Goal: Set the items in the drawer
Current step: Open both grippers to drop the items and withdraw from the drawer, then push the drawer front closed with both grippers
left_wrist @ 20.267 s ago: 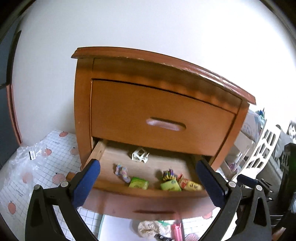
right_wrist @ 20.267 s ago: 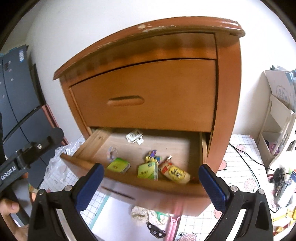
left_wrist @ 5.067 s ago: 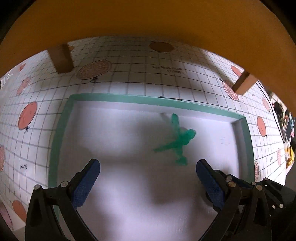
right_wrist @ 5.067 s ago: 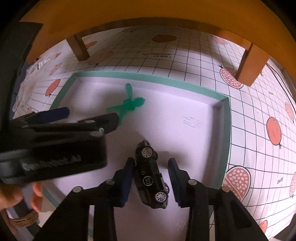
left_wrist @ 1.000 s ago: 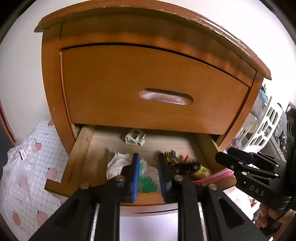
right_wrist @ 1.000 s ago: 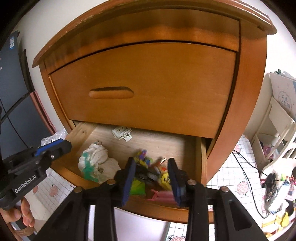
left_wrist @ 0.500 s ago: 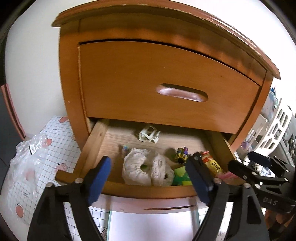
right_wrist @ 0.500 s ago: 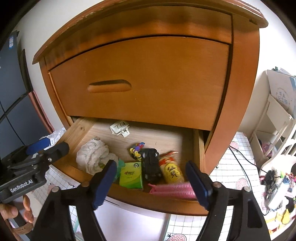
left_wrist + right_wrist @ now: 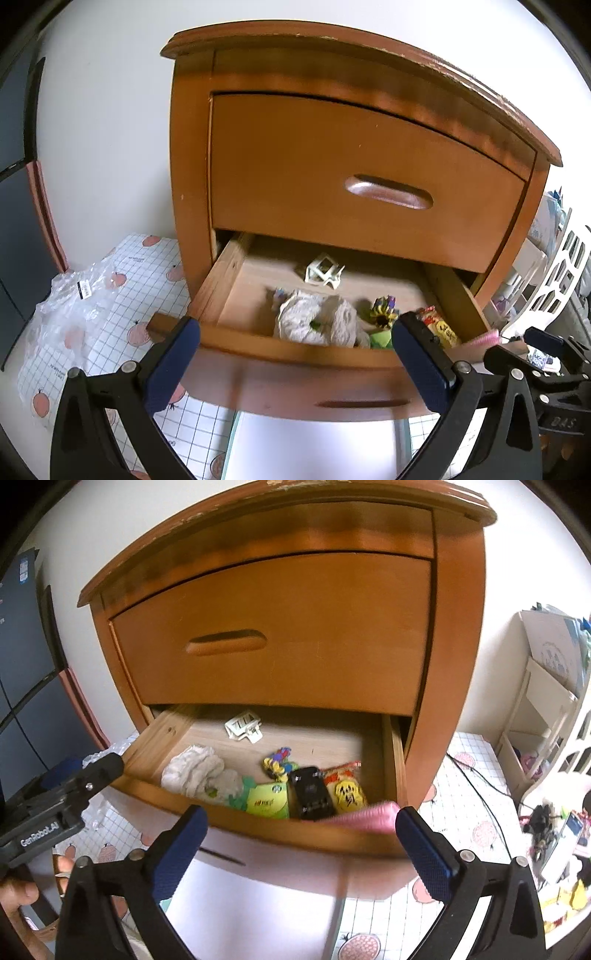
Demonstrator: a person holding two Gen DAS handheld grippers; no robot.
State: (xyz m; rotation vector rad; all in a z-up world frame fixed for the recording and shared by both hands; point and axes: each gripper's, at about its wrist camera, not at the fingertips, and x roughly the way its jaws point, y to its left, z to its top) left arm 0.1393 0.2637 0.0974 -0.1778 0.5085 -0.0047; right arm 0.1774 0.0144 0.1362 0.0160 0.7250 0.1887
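Drawer (image 9: 258, 827) pulled out toward camera, long axis left-right (toy car (image 9: 310, 794) inside); both claws opening, empty

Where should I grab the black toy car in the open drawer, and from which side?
Grip the toy car across its long sides, coming down from above. It lies flat, wedged between the green packet and the yellow snack bag, so only its top is free; expect a tight fit.

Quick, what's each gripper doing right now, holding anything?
Left gripper: jaws opening wide, nothing between them.
Right gripper: jaws opening wide, nothing between them.
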